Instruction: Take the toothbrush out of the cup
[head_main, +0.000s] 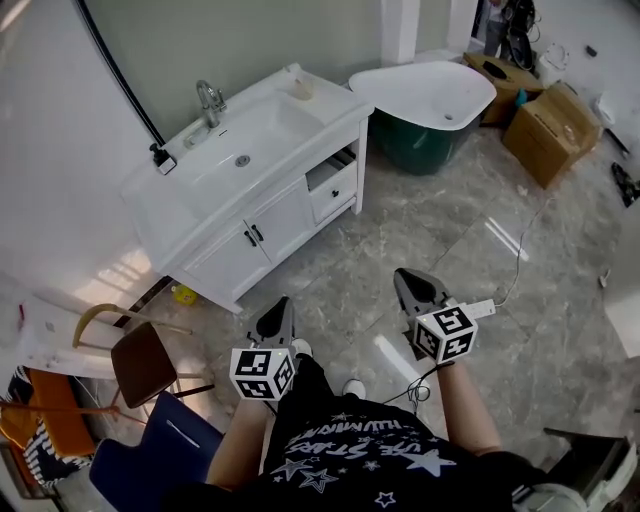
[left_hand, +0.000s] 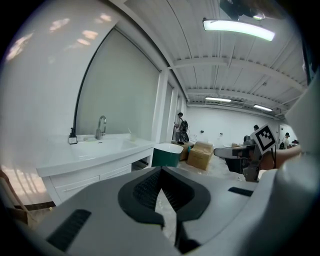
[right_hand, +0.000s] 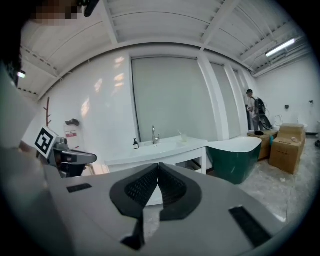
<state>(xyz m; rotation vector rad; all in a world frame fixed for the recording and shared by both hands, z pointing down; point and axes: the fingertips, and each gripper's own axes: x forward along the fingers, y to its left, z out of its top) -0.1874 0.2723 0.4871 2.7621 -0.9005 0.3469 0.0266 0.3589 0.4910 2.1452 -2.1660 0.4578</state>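
A: Well, where does the cup stand?

B: The cup (head_main: 300, 88) stands at the far right end of the white vanity surface (head_main: 165, 195), right of the tap (head_main: 208, 100). The toothbrush (right_hand: 180, 133) leans inside it.

A: And the left hand-held gripper?

B: The left hand-held gripper (head_main: 280, 310) hangs over the floor (head_main: 500, 300), well apart from the vanity, jaws pressed together with nothing between them. The right hand-held gripper (head_main: 412, 282), just beside it, is likewise closed and empty.

Cup (right_hand: 184, 137) on vanity (right_hand: 150, 152) too small for detail, toothbrush (right_hand: 180, 133) barely a sliver
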